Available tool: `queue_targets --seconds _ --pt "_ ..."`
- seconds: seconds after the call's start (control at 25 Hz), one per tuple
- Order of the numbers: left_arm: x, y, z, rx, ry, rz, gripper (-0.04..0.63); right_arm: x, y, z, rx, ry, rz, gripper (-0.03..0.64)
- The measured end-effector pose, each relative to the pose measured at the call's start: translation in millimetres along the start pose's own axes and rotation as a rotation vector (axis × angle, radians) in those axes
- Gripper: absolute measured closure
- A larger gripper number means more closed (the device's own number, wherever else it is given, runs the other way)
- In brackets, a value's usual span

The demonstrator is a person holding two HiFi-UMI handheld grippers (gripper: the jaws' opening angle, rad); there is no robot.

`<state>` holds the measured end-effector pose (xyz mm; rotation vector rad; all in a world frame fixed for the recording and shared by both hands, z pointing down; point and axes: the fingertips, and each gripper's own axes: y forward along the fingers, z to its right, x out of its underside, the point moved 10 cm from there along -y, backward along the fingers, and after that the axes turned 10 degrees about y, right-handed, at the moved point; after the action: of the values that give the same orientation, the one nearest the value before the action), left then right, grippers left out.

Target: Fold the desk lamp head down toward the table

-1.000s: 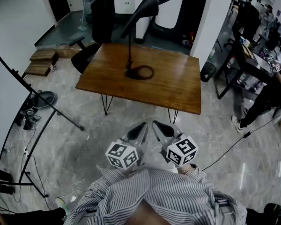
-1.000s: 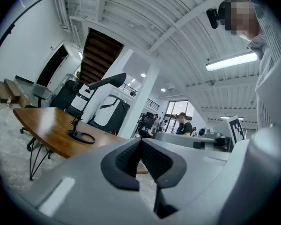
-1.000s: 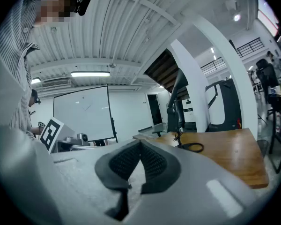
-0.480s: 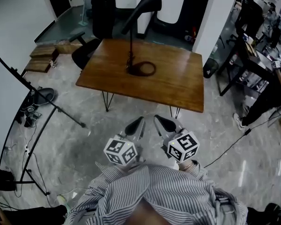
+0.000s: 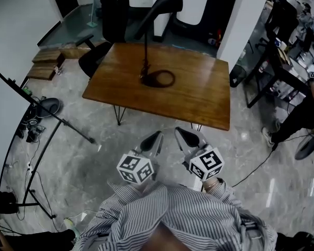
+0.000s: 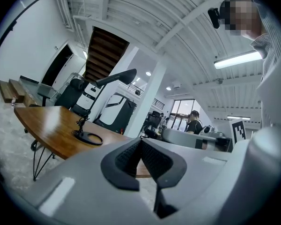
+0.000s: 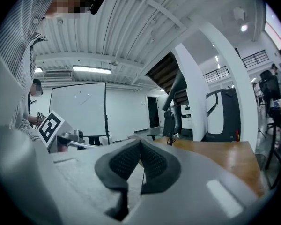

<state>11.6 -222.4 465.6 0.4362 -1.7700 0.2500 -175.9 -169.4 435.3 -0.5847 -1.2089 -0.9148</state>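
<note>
A black desk lamp stands upright on the wooden table [image 5: 199, 95], its ring base [image 5: 159, 79] at the table's middle and its cone head [image 5: 159, 7] raised high on the stem. In the left gripper view the lamp [image 6: 110, 78] shows far ahead to the left, and in the right gripper view the lamp [image 7: 171, 109] stands far ahead. Both grippers are held over the floor short of the table's near edge, close to my striped shirt. My left gripper [image 5: 158, 136] is shut and holds nothing. Beside it, my right gripper [image 5: 178, 132] is also shut and empty.
A black office chair [image 5: 97, 59] sits at the table's far left corner. A light stand [image 5: 52, 116] slants across the floor at left, with cables near it. Wooden steps [image 5: 47, 61] lie far left. People and dark desks [image 5: 282, 72] fill the right side.
Both grippers and I have moved a little closer to the table; the table looms slightly larger. Jaws stay shut and the lamp has not moved.
</note>
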Motion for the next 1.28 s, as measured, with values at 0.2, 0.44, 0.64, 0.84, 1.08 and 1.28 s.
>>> queue_targets --seconds 0.2,0.44,0.64,0.84,1.08,1.28 --pt "-8 37 -52 -0.038 0.031 0.009 0.591 -19 43 42 -0.025 -0.044 0.001 0.615" --pt "-40 105 -129 0.014 0.052 0.042 0.589 -52 127 92 0.018 -0.077 0.034 0.615" --pt "-69 162 -183 0.073 0.13 0.01 0.589 -74 201 119 0.005 -0.094 0.036 0.615" --pt "-95 200 -232 0.036 0.214 0.04 0.589 -86 249 134 0.019 -0.11 0.035 0.615" --pt "-108 243 -272 0.0 0.263 0.04 0.589 -106 270 161 0.016 -0.134 0.031 0.614" --pt "-112 269 -283 -0.035 0.269 0.012 0.514 -135 273 183 0.017 -0.193 0.051 0.595"
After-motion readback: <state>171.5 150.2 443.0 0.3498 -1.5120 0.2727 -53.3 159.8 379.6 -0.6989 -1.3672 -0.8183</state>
